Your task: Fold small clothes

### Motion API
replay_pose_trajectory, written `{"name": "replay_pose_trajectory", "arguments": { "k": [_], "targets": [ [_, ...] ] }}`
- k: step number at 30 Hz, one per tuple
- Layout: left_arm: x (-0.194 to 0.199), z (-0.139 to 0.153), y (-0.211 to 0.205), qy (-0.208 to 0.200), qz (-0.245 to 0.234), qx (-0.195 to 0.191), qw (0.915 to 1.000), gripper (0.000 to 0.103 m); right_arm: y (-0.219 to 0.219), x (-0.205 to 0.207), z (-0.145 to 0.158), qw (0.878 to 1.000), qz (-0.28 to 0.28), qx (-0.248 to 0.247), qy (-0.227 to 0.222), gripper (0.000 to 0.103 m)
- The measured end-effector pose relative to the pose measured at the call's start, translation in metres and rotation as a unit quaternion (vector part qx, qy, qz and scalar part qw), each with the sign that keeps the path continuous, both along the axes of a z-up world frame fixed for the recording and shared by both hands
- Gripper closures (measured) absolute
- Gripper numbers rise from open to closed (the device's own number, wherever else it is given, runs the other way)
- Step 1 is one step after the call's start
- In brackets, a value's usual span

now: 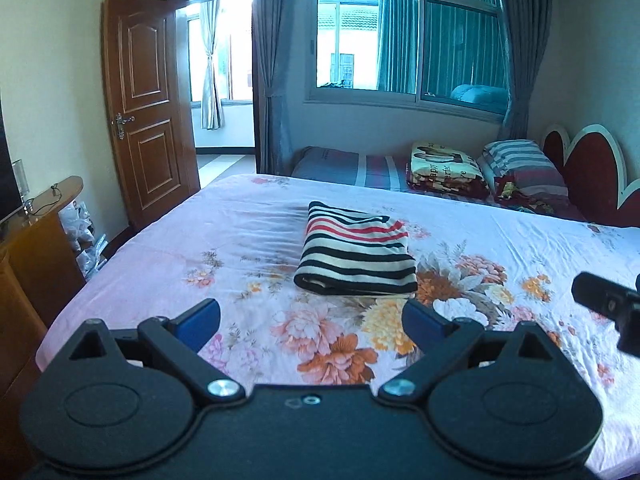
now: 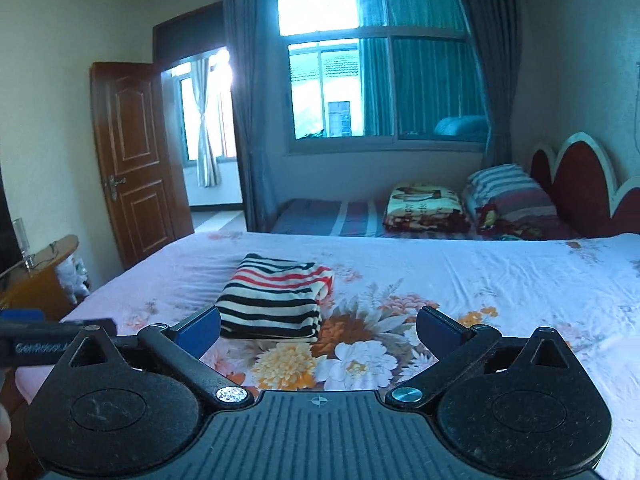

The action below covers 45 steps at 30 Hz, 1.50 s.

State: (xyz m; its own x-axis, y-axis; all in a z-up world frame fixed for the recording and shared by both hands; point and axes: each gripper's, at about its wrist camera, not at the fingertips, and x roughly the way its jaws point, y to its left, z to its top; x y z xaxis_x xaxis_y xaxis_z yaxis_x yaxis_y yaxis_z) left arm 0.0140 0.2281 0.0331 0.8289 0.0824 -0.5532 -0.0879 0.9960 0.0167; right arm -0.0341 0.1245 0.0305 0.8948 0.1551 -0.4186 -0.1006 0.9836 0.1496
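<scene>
A: Left wrist view, item one?
B: Left tool (image 1: 312, 320), blue pads spread wide, nothing between them, held above the bed (image 1: 160, 240).

A: The garment?
B: One striped garment (image 1: 356, 256), black, cream and red bands, folded into a thick rectangle, lying on the floral sheet (image 1: 520, 240) near the middle of the bed, just beyond the pads and not touching them.

A: Anything else there?
B: The tip of the right tool (image 1: 608, 300) at the right edge. Behind the bed, a folded blanket (image 1: 444, 168) with print; "happy" is partly readable, the rest too small. A striped pillow (image 1: 516, 160) beside it, against a red headboard (image 1: 588, 172).

A: Right wrist view?
B: Right tool (image 2: 320, 330), released, pads wide apart and empty. The striped garment (image 2: 276, 296) sits ahead and left, its near corner just behind the left pad.

A: Writing?
B: A black bar at the left edge, part of the left tool (image 2: 44, 340), carries white lettering, seemingly "GenRobot", blurred. Wooden door (image 2: 128, 160) stands open at the far left.
</scene>
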Motion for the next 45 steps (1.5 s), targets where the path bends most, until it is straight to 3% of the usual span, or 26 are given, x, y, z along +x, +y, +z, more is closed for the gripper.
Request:
{"name": "replay_pose_trajectory", "arguments": {
  "k": [10, 45],
  "targets": [
    [-0.029, 0.007, 0.005, -0.010, 0.009, 0.006, 0.9999, 0.005, 0.000, -0.017, 0.004, 1.000, 0.003, 0.017, 0.003, 0.000],
    [-0.033, 0.012, 0.013, -0.006, 0.007, 0.001, 1.0000, 0.005, 0.006, -0.017, -0.003, 1.000, 0.002, 0.008, 0.016, 0.000]
  ]
}}
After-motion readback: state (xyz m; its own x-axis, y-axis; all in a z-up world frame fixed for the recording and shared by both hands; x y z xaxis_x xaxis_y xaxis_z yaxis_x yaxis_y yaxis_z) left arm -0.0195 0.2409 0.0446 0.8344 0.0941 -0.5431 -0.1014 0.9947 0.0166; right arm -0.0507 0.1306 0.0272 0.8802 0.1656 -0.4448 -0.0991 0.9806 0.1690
